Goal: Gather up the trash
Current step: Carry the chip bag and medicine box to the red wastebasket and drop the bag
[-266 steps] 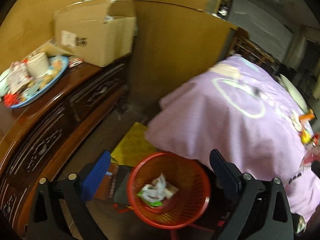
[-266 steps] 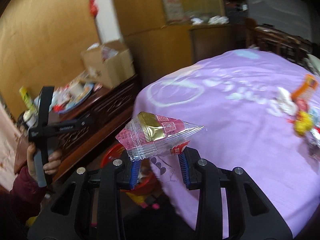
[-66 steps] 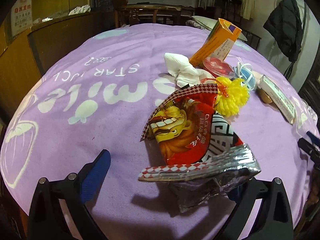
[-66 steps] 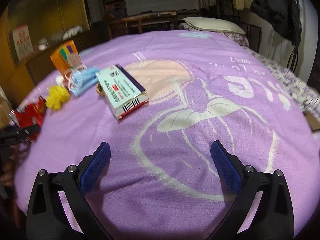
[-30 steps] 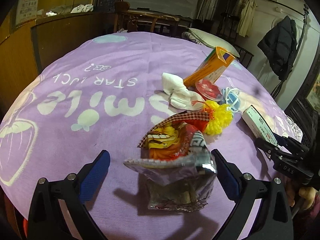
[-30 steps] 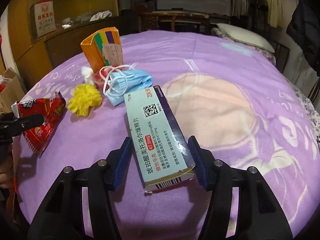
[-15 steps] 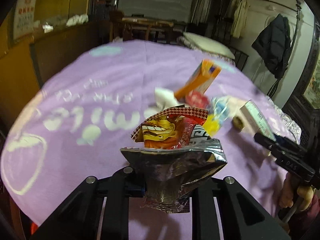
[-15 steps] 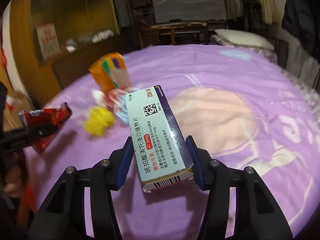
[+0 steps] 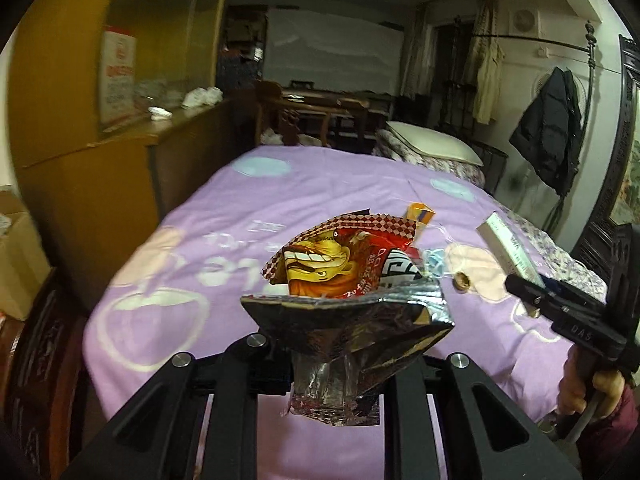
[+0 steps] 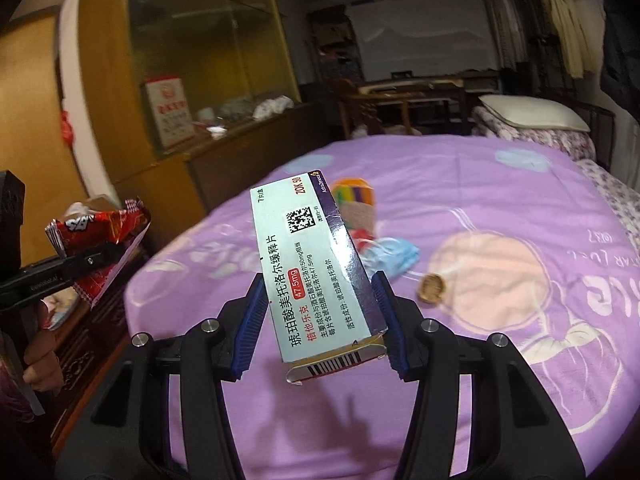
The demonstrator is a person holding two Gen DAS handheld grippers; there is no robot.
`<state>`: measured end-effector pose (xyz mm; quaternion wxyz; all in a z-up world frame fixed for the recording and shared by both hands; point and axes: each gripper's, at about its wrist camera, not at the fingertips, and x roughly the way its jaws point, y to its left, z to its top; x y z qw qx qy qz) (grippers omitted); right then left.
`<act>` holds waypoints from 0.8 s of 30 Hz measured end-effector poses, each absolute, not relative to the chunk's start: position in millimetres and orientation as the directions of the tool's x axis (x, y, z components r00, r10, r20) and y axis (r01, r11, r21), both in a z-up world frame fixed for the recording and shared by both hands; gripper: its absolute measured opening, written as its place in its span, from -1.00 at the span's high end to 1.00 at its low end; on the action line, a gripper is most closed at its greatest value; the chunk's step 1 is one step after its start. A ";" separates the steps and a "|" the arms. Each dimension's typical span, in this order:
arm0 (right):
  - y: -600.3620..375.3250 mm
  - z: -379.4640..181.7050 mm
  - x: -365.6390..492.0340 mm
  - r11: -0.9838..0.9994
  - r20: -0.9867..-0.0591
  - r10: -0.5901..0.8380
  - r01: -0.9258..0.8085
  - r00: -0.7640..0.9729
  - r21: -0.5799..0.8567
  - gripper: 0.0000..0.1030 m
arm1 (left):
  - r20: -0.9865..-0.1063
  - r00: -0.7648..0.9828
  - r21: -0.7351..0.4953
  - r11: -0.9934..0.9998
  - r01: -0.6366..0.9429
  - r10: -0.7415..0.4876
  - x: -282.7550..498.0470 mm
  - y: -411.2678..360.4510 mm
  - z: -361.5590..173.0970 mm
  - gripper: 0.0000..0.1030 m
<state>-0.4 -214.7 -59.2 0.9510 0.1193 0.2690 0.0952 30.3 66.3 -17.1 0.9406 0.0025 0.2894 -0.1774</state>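
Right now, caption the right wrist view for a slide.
Right gripper lifts a medicine box above the purple bedspread; mask and orange carton remain.

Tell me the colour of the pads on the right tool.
Blue, ribbed pads, clearest in the right wrist view, clamped on the medicine box.

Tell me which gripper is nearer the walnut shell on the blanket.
Right. The right gripper, holding the medicine box, hangs just beside the walnut shell; the left gripper is farther across.

Both wrist views over bed (image 9: 320,184)
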 end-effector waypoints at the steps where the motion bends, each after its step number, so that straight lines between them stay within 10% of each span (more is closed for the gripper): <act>1: -209.9 -55.0 -4.6 0.950 -0.481 0.260 -0.132 0.837 0.284 -0.02 | -0.542 0.777 -0.093 0.941 0.324 -0.321 23.8 74.4 -16.8 0.63; 17: -131.4 -46.2 -28.6 0.894 -0.486 0.428 -0.280 0.762 0.350 -0.02 | -0.694 0.716 -0.111 0.994 -0.009 -0.072 -25.6 249.8 -85.5 0.61; 19: -115.2 -52.0 -23.8 0.889 -0.511 0.445 -0.295 0.735 0.350 -0.02 | -0.730 0.680 -0.118 0.993 -0.026 -0.068 -20.2 263.1 -104.5 0.36; 21: -102.5 -55.6 -21.4 0.887 -0.530 0.454 -0.308 0.716 0.343 -0.02 | -0.752 0.658 -0.109 0.992 -0.061 -0.042 -17.7 272.1 -117.8 -0.64; 24: -77.4 -64.1 -16.3 0.883 -0.569 0.469 -0.338 0.675 0.325 -0.02 | -0.755 0.655 -0.121 0.987 -0.106 -0.022 -16.0 288.1 -127.8 -0.81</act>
